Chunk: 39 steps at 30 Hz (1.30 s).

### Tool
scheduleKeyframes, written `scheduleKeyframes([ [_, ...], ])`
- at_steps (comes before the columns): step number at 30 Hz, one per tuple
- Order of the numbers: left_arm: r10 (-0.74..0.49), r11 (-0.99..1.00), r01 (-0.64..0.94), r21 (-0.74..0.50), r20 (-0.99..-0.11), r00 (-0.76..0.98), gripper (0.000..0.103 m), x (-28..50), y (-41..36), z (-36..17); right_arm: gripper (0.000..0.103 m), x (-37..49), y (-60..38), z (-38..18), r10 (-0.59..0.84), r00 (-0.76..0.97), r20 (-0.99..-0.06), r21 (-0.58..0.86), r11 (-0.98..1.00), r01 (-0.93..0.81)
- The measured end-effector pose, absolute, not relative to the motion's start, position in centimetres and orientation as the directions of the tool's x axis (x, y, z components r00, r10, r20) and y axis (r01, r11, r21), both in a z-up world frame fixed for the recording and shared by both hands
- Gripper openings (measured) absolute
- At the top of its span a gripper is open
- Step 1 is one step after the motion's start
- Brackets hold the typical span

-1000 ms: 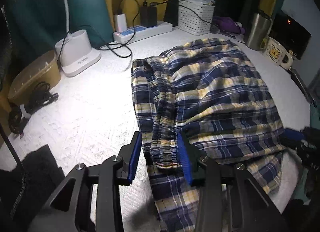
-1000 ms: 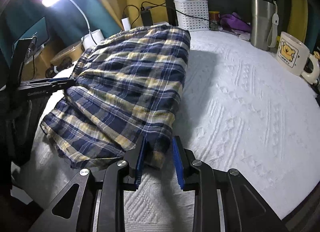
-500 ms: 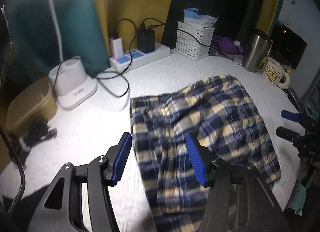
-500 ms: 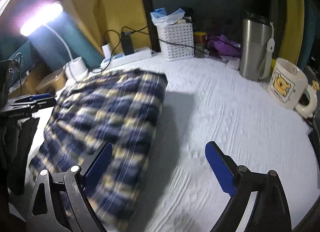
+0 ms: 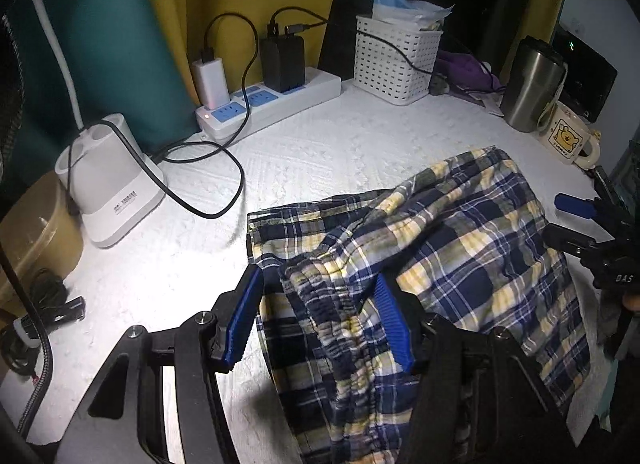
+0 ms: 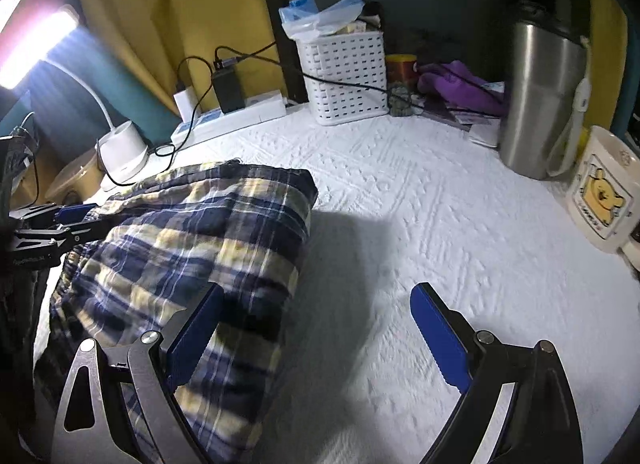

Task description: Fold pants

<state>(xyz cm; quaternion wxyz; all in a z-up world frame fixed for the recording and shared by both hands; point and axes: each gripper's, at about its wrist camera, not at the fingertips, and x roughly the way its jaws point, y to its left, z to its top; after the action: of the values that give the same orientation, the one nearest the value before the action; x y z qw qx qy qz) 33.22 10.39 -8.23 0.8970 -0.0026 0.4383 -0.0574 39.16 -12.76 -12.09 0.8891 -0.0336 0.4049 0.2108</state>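
Plaid pants [image 5: 460, 248] lie folded on the white desk [image 5: 320, 151]. Left gripper [image 5: 320, 324] half open over the waistband, right gripper [image 6: 316, 340] wide, both empty, jaws just opened. Only the right view shows the lamp [image 6: 36, 43] at 10 o'clock; lettering unreadable.

We see a dim room; the desk lamp [image 6: 38, 45] glares at left, the pants [image 6: 192, 248] blur, edges bend.

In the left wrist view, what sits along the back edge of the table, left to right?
White lamp base → white power strip with chargers → white perforated plastic basket → purple cloth → steel tumbler → cream cartoon-bear mug.
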Motion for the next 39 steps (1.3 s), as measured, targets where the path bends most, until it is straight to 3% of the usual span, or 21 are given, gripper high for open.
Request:
scheduleKeyframes([
  [19,-0.089,0.996,0.072,-0.058,-0.802,0.591,0.059,35.6,11.7,-10.3,0.095,42.8,-10.7,-13.7,0.309,0.537,-0.785,0.068,0.905,-0.420],
  [35,-0.013,0.999,0.046,0.021,-0.782,0.623,0.059,36.5,11.4,-10.5,0.095,44.5,-10.2,-13.3,0.278,0.571,-0.772,0.059,0.927,-0.371],
  [37,-0.031,0.999,0.046,-0.002,-0.776,0.630,0.059,36.1,11.6,-9.5,0.089,44.4,-10.2,-13.0,0.289,0.574,-0.766,0.069,0.925,-0.374],
  [39,-0.054,0.998,0.063,-0.018,-0.778,0.627,0.059,35.6,11.6,-9.0,0.070,44.3,-10.2,-12.8,0.350,0.547,-0.760,0.130,0.907,-0.400],
])
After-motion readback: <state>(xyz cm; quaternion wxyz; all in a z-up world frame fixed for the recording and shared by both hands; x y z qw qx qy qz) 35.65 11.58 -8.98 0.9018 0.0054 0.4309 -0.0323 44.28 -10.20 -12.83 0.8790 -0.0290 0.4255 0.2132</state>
